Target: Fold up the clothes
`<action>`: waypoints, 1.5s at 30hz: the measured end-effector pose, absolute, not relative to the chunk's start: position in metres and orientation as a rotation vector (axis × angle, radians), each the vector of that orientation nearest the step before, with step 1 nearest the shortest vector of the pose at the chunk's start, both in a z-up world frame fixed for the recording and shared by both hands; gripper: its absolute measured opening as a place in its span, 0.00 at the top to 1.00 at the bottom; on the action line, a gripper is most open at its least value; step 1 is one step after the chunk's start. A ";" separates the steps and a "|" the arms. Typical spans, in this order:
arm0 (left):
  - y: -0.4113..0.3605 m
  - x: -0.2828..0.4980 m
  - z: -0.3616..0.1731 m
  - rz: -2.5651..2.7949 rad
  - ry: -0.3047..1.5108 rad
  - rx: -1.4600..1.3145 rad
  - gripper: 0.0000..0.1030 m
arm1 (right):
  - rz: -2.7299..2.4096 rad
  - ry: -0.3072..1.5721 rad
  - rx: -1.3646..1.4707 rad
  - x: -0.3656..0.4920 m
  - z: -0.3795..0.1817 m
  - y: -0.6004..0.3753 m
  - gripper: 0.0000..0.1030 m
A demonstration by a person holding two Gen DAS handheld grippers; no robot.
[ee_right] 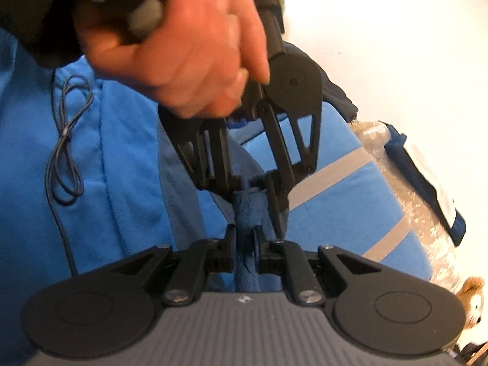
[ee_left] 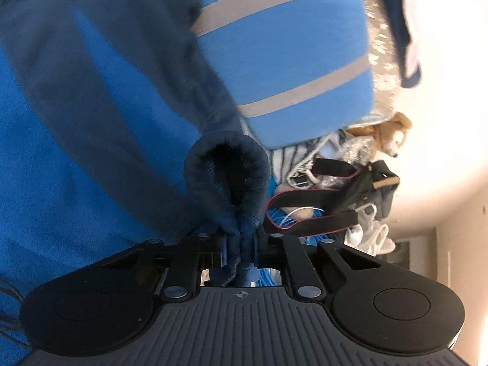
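Fleece cuff (ee_left: 225,164), dark blue, pinched in left tongs (ee_left: 241,241), narrow and clamped on its doubled edge; rest of the garment trailing up and left over a bright blue cover (ee_left: 45,183). Right tongs (ee_right: 246,244) narrow too, with the same fleece between the jaws, just near of the left pair; cannot tell whether the pads press or merely flank it.

To do the step well: keep the left pinch deep on the edge, hold both layers of the cuff together, pull the sleeve taut before laying it over, and avoid dragging the cover along.

Only from the left wrist: open mouth of the cuff, striped cushion (ee_left: 289,45), black straps (ee_left: 308,207) far right. Only from the right wrist: hand (ee_right: 189,52) gripping the left tool, looped cable (ee_right: 67,140) at left.
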State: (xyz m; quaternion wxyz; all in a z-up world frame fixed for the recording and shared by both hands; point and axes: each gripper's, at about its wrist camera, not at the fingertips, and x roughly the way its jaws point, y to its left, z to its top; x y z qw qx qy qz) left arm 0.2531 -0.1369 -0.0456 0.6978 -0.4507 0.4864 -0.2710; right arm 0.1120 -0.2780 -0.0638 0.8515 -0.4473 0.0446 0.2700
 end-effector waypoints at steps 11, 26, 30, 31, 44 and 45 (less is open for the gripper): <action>-0.124 0.249 0.023 -0.721 0.898 -0.855 0.87 | 0.340 0.207 -0.828 0.164 -0.070 -0.321 0.31; -0.089 0.248 0.085 -0.787 0.685 -0.822 0.87 | 0.039 0.475 -0.451 0.245 -0.089 -0.400 0.20; -0.079 0.250 0.101 -0.807 0.627 -0.846 0.87 | 0.046 0.496 -0.394 0.258 -0.082 -0.405 0.19; -0.077 0.250 0.104 -0.808 0.612 -0.849 0.87 | 0.046 0.508 -0.373 0.262 -0.081 -0.406 0.18; -0.047 0.257 0.125 -0.788 0.540 -0.848 0.87 | 0.108 0.686 -0.206 0.289 -0.067 -0.400 0.09; -0.044 0.257 0.125 -0.781 0.541 -0.840 0.87 | 0.101 0.685 -0.215 0.292 -0.064 -0.399 0.09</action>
